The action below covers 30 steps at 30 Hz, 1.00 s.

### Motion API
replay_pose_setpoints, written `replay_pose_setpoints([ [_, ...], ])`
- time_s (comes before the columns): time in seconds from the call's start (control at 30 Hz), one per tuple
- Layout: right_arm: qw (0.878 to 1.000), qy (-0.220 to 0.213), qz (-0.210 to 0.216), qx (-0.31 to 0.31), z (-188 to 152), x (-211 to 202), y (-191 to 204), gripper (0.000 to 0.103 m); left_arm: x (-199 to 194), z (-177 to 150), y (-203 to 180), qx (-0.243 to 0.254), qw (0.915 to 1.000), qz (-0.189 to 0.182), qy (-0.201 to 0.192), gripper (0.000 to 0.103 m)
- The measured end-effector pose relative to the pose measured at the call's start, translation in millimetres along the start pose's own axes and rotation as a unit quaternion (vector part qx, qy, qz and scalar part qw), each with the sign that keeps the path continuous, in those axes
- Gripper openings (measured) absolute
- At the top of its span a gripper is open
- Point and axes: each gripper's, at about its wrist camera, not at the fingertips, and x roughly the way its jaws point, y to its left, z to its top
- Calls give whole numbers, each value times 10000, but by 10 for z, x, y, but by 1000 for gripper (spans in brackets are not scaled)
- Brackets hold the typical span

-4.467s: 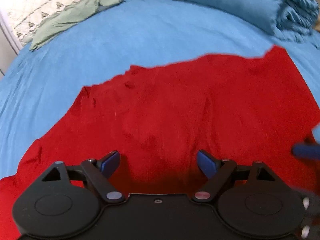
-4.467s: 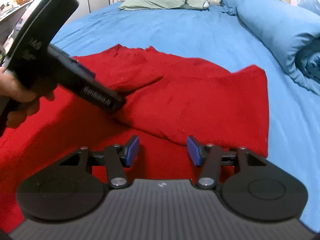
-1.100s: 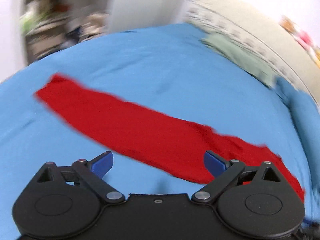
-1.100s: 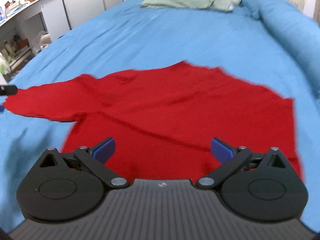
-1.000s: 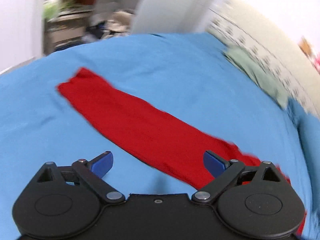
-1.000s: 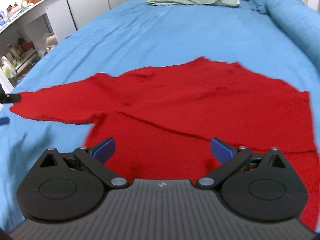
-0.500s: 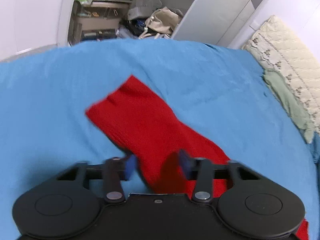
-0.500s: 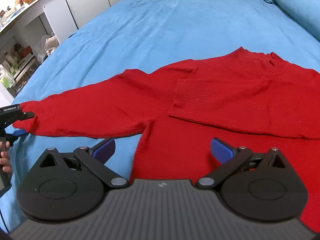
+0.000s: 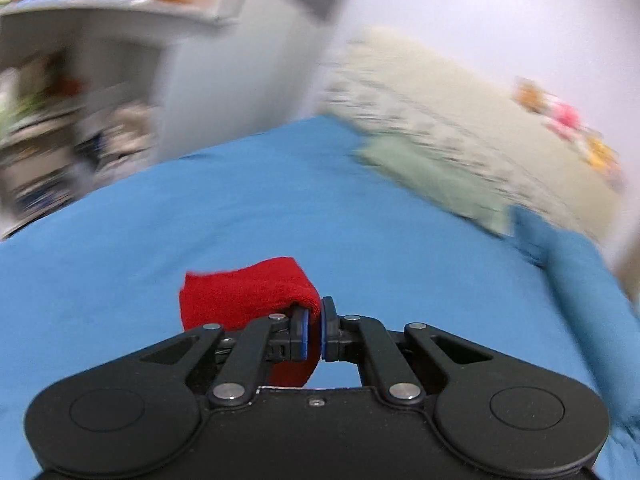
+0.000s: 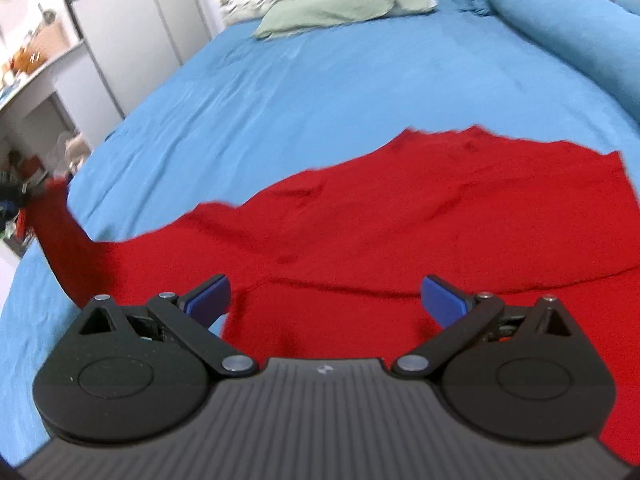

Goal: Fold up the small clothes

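A red knit sweater [image 10: 400,232] lies spread on the blue bed sheet [image 10: 300,92]. Its left sleeve [image 10: 60,232] is lifted off the bed at the far left of the right wrist view. My left gripper [image 9: 314,332] is shut on the sleeve cuff [image 9: 248,292], which curls up over the left finger. My right gripper [image 10: 324,300] is open and empty, hovering over the sweater body near its lower edge.
A green pillow [image 10: 340,4] and a patterned headboard lie at the far end of the bed. A rolled blue duvet [image 10: 560,20] runs along the right side. White cabinets and cluttered shelves [image 10: 36,92] stand beyond the bed's left edge.
My left gripper closed on the sleeve cuff and lifted it off the bed, swinging its view. My right gripper moved a little over the sweater body and stayed open.
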Motion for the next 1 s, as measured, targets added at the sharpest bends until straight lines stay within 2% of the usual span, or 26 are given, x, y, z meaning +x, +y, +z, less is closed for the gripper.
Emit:
replay_pose_setpoints([
  [0.1, 9997, -155, -184, 49, 90, -160, -378, 103, 103, -179, -886, 506, 9961, -712, 136, 5],
  [0.2, 9986, -281, -422, 117, 137, -282, -844, 103, 312, -551, -1701, 957, 9871, -1226, 382, 5],
  [0.3, 9970, -284, -690, 215, 124, -325, -1364, 103, 615, -1103, -2314, 1296, 9777, -1437, 818, 5],
  [0.37, 9959, -186, -829, 299, 93, -311, -1714, 103, 840, -1551, -2594, 1523, 9705, -1415, 1219, 5],
  [0.5, 9953, 16, -915, 331, 4, -241, -2286, 103, 1176, -2229, -2766, 1756, 9595, -1210, 1843, 6],
  [0.57, 9955, 99, -901, 281, -55, -208, -2482, 103, 1205, -2408, -2775, 1906, 9583, -1091, 1830, 7],
  [0.63, 9960, 139, -848, 250, -75, -159, -2623, 103, 1170, -2443, -2789, 1938, 9599, -1102, 1699, 9],
  [0.7, 9967, 132, -772, 201, -91, -127, -2682, 103, 1153, -2404, -2766, 1882, 9591, -1181, 1756, 23],
  [0.77, 9972, 103, -730, 107, -51, -109, -2668, 103, 1093, -2359, -2703, 1815, 9585, -1262, 1801, 60],
  [0.83, 9978, 51, -655, 1, 28, -114, -2590, 103, 942, -2277, -2663, 1852, 9613, -1140, 1688, 73],
  [0.9, 9986, -4, -488, -205, 124, -130, -2470, 103, 762, -2226, -2546, 2000, 9627, -834, 1620, 73],
  [1.0, 9965, 24, -75, -833, 284, -81, -2194, 103, 537, -2168, -2299, 2039, 9639, -364, 1676, 74],
])
